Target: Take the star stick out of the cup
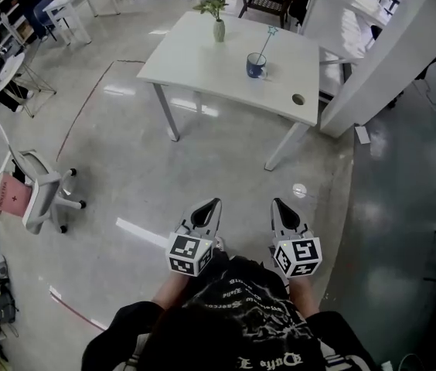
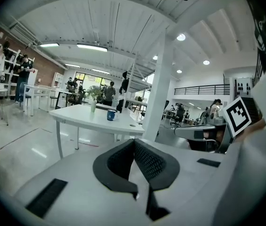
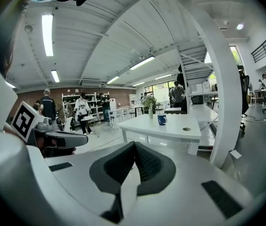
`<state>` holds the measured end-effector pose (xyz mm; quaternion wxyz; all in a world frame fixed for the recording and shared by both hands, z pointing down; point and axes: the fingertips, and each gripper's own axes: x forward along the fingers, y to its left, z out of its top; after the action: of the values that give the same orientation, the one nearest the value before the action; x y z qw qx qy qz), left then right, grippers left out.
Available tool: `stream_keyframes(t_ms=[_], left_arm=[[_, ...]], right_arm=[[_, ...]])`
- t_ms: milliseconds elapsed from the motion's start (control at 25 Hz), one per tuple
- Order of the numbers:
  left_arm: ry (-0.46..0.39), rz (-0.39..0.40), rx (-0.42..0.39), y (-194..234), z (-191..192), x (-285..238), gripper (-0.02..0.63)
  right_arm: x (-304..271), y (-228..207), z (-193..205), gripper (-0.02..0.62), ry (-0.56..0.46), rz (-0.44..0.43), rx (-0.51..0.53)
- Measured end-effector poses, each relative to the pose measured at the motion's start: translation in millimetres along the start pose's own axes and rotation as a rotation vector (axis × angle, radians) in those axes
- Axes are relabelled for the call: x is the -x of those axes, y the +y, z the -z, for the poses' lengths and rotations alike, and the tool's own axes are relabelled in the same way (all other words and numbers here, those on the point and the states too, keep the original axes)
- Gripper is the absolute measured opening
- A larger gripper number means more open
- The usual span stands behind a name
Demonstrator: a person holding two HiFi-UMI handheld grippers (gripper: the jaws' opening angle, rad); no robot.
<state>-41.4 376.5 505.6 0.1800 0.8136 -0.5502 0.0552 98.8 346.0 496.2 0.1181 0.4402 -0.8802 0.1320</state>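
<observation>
The polished concrete floor [image 1: 202, 176] takes up most of the head view, and a wide stretch of it lies between the person and the white desk [image 1: 202, 60] – the task's things are well out of reach from here. A square white pillar [image 1: 388, 60] stands just beside the desk's right end, so the open side for an approach looks to be the near long edge. An office chair [image 1: 36, 188] with a pink cushion sits far off to the left and is not in the way.

The left tool [image 1: 212, 204] and the right tool [image 1: 278, 204] are held low and close to the body, side by side and pointing forward at the desk. This reads as a carrying posture for walking up, not a reach. Each tool's own view shows its ridged pads meeting at the tip with nothing between them, so both are closed and empty.

On the desk, a vase of flowers [image 1: 218, 29] stands near the far edge. The blue cup [image 1: 256, 66] stands apart from it toward the middle – upright, handle to the right. The star stick [image 1: 266, 43] is in the cup, leaning up and to the right with its star clear above the rim, which leaves the shaft free to pinch. Judging by this, the task has not begun.
</observation>
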Motion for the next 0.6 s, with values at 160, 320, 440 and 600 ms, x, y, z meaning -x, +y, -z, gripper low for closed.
stream_keyframes(t_ms=[160, 320, 440, 600], left_arm=[[0.000, 0.013, 0.006, 22, -9, -3, 0.020], [0.015, 0.036, 0.013, 31, -12, -7, 0.020], [0.019, 0.051, 0.009, 32, -15, -15, 0.020], [0.025, 0.044, 0.015, 40, -16, -33, 0.020]], right_arm=[[-23, 8, -9, 0.009, -0.022, -0.009, -0.027], [-31, 10, -9, 0.009, -0.013, 0.021, -0.039], [-34, -1, -5, 0.009, -0.001, 0.049, -0.063], [-45, -29, -3, 0.009, 0.016, 0.081, -0.070]])
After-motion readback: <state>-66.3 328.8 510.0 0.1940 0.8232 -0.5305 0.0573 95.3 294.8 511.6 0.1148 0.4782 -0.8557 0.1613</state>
